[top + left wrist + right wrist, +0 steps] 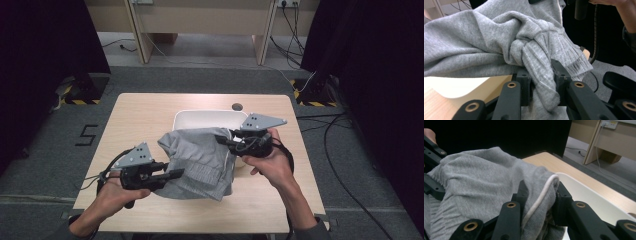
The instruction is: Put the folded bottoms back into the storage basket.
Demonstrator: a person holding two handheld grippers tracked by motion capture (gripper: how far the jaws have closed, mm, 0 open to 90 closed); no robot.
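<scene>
A grey knitted garment (200, 160) hangs between both grippers above the table, in front of a white tub (210, 119). My left gripper (177, 173) is shut on a ribbed fold of the garment (541, 75) at its lower left. My right gripper (222, 140) is shut on the garment's upper right edge (499, 185), where a white cord (541, 195) runs along the hem. Part of the cloth droops onto the table between the two hands.
The white tub (594, 197) stands at the middle back of the light wooden table (135, 117). A small dark hole (237, 106) sits near the table's far edge. Cables (340, 165) lie on the grey floor to the right.
</scene>
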